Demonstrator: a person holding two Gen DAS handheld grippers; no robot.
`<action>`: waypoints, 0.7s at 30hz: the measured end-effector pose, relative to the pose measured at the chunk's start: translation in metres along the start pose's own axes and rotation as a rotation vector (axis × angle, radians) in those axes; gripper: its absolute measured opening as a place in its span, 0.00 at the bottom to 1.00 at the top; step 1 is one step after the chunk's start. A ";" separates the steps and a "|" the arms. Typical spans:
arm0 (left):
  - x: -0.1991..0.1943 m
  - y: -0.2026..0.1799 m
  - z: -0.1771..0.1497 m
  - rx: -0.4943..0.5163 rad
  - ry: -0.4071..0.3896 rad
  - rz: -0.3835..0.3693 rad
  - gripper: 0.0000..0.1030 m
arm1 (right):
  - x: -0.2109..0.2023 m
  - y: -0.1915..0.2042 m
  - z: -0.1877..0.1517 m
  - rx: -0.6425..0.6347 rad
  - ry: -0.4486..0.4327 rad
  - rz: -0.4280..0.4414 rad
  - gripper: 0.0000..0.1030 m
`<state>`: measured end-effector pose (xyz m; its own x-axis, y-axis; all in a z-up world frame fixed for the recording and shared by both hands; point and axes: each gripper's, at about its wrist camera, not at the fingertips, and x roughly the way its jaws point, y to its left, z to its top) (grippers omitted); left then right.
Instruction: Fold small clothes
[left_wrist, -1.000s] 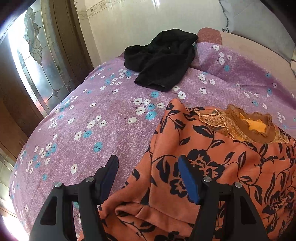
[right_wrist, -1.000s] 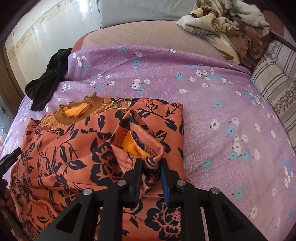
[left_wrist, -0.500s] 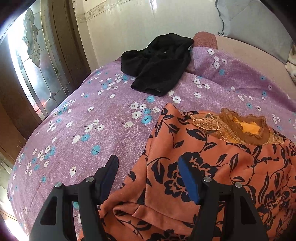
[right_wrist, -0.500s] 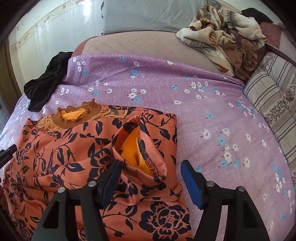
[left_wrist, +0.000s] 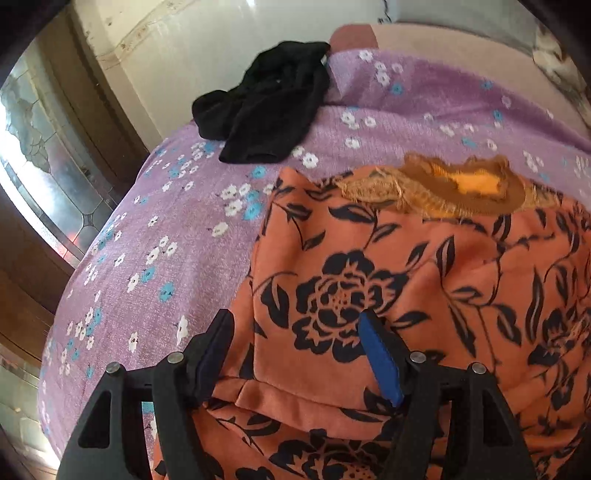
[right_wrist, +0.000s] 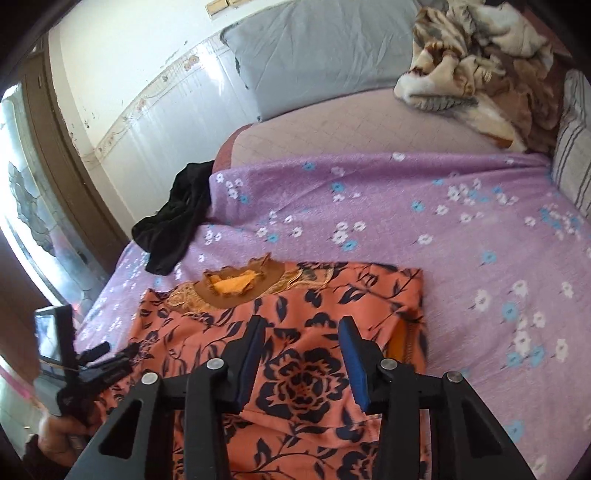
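Observation:
An orange top with black flowers (left_wrist: 369, 258) (right_wrist: 369, 288) lies flat on the purple flowered sheet (left_wrist: 166, 221), its brown collar (left_wrist: 472, 181) (right_wrist: 232, 286) at the far end. My left gripper (left_wrist: 295, 317) straddles the top's left edge. Its jaws are opening a little, with cloth between them and no pinch. My right gripper (right_wrist: 302, 321) hovers over the middle of the top. Its jaws are closing but stand apart, with nothing pressed between them. The folded-in sleeve (right_wrist: 406, 332) lies at the top's right edge. The left gripper (right_wrist: 92, 365) also shows at the lower left of the right wrist view.
A black garment (left_wrist: 269, 103) (right_wrist: 177, 218) lies crumpled at the far left corner of the bed. A grey pillow (right_wrist: 317, 48), a heaped patterned blanket (right_wrist: 480, 66) and a striped pillow (right_wrist: 572, 140) sit at the back and right. A glass door (left_wrist: 37, 147) stands left.
My right gripper let go of the sleeve cuff, spread wide, then narrowed while lifting back; the sleeve now lies flat. My left gripper slid forward along the top's left edge.

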<state>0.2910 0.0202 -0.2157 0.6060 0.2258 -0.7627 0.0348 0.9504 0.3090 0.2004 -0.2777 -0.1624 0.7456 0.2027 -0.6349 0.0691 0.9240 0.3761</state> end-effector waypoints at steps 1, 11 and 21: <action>0.003 -0.002 -0.003 0.024 0.005 0.011 0.69 | 0.012 0.000 -0.003 0.002 0.061 -0.002 0.42; 0.014 0.041 0.004 -0.122 0.048 0.039 0.73 | 0.025 -0.045 0.000 0.119 0.185 -0.101 0.37; 0.001 0.042 0.008 -0.147 0.024 -0.016 0.73 | 0.012 -0.083 0.013 0.281 0.152 -0.022 0.40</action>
<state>0.2995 0.0584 -0.1993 0.5874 0.2137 -0.7805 -0.0737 0.9746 0.2114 0.2124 -0.3559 -0.1922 0.6354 0.2491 -0.7309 0.2806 0.8074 0.5191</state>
